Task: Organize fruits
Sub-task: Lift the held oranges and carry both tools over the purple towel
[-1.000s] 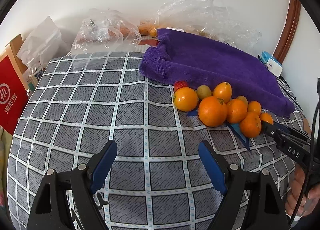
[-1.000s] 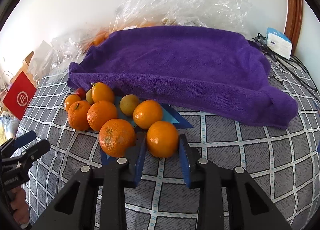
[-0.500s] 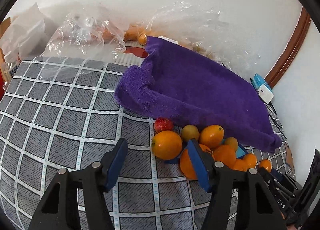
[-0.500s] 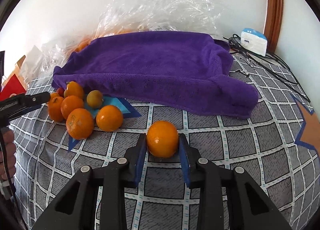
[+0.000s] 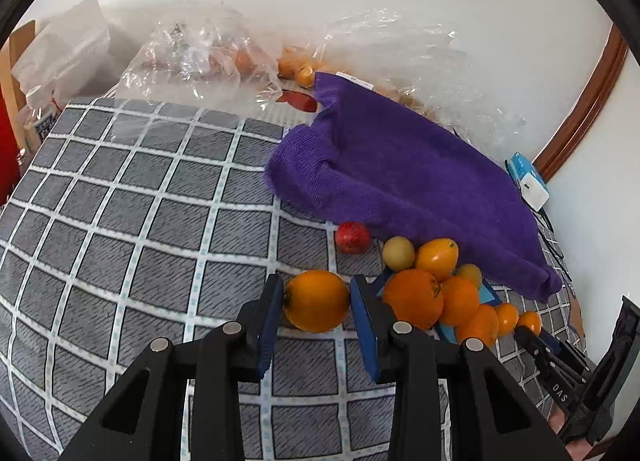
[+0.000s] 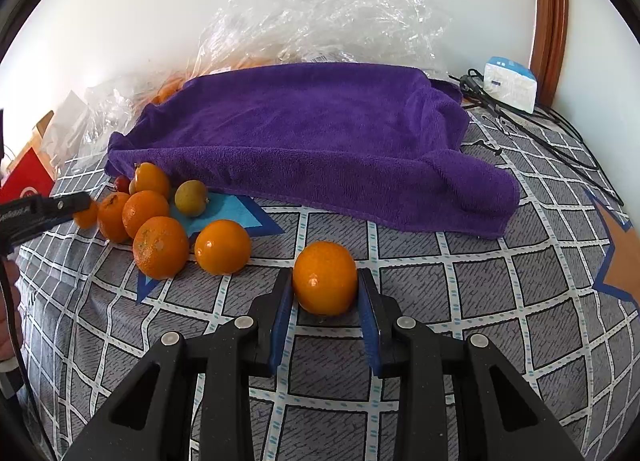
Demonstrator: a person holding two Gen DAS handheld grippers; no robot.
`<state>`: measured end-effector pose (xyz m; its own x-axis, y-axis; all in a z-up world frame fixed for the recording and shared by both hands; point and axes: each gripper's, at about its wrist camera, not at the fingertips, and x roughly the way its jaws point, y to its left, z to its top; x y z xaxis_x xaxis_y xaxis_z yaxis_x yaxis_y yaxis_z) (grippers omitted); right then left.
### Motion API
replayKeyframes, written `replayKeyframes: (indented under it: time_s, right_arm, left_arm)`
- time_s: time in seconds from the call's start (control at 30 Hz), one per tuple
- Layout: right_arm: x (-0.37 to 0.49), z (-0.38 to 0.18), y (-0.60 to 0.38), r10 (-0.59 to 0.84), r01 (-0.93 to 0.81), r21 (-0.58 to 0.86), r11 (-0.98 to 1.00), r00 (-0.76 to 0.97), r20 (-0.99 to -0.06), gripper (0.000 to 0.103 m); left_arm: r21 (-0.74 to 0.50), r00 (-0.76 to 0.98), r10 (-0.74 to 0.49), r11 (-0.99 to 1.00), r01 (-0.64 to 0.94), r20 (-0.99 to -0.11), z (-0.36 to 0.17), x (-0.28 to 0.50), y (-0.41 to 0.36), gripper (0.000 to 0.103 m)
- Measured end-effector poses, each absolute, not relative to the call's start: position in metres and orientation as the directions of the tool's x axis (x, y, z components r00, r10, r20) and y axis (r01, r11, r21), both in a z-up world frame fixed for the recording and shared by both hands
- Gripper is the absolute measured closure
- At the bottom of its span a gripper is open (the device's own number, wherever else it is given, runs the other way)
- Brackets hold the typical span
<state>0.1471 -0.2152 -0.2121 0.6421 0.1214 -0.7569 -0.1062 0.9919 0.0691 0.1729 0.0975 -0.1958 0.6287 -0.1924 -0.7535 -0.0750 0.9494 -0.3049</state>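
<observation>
My left gripper [image 5: 317,301] is shut on an orange [image 5: 316,300] at the left end of a pile of fruit [image 5: 440,293] that lies on blue paper by a purple towel [image 5: 408,181]. A red strawberry [image 5: 352,237] and a yellow-green fruit [image 5: 398,253] lie just behind. My right gripper [image 6: 325,281] is shut on another orange [image 6: 325,277], apart from the pile [image 6: 160,221] and to its right, on the checked cloth. The left gripper's tip shows at the left edge of the right wrist view [image 6: 76,203].
Clear plastic bags [image 5: 208,57] with more fruit lie at the back along the wall. A white and blue box [image 6: 509,83] with cables sits at the back right. A red box [image 6: 28,181] stands at the left. The grey checked tablecloth [image 5: 120,221] covers the table.
My left gripper moved forward to the pile and closed on the leftmost orange. My right gripper, holding its orange, drew away to the right of the pile.
</observation>
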Motion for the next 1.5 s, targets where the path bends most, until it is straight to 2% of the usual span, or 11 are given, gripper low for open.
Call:
replayKeyframes:
  time_s: [0.43, 0.7, 0.8, 0.97, 1.07, 1.37, 1.43, 1.5]
  right_arm:
    - [0.145, -0.213, -0.217, 0.146, -0.111, 0.097, 0.989, 0.636, -0.758, 0.068]
    - [0.145, -0.213, -0.215, 0.133, -0.103, 0.088, 0.991, 0.638, -0.759, 0.068]
    - [0.145, -0.213, -0.215, 0.130, -0.103, 0.083, 0.991, 0.638, -0.759, 0.068]
    - [0.143, -0.211, -0.220, 0.157, -0.105, 0.116, 0.988, 0.640, -0.752, 0.068]
    - [0.141, -0.210, -0.223, 0.161, -0.099, 0.127, 0.987, 0.649, -0.744, 0.072]
    - [0.141, -0.210, -0.221, 0.167, -0.109, 0.127, 0.986, 0.648, -0.743, 0.072]
    - [0.145, -0.212, -0.222, 0.177, -0.104, 0.144, 0.984, 0.637, -0.750, 0.070]
    - [0.145, -0.213, -0.224, 0.201, -0.113, 0.168, 0.979, 0.636, -0.745, 0.063]
  left_arm:
    - [-0.272, 0.688, -0.121, 0.955, -0.115, -0.716, -0.212, 0.156, 0.090, 0.064]
    - [-0.308, 0.698, -0.135, 0.943, -0.128, -0.703, -0.213, 0.155, 0.097, 0.064]
    - [-0.318, 0.706, -0.131, 0.938, -0.139, -0.696, -0.213, 0.154, 0.099, 0.070]
    - [-0.339, 0.738, -0.132, 0.931, -0.138, -0.662, -0.210, 0.148, 0.103, 0.070]
    - [-0.339, 0.760, -0.136, 0.934, -0.116, -0.636, -0.206, 0.145, 0.101, 0.070]
    - [-0.335, 0.789, -0.144, 0.939, -0.082, -0.597, -0.199, 0.140, 0.096, 0.070]
    - [-0.335, 0.794, -0.147, 0.939, -0.075, -0.590, -0.198, 0.139, 0.095, 0.070]
    - [-0.335, 0.800, -0.153, 0.940, -0.064, -0.580, -0.198, 0.136, 0.095, 0.070]
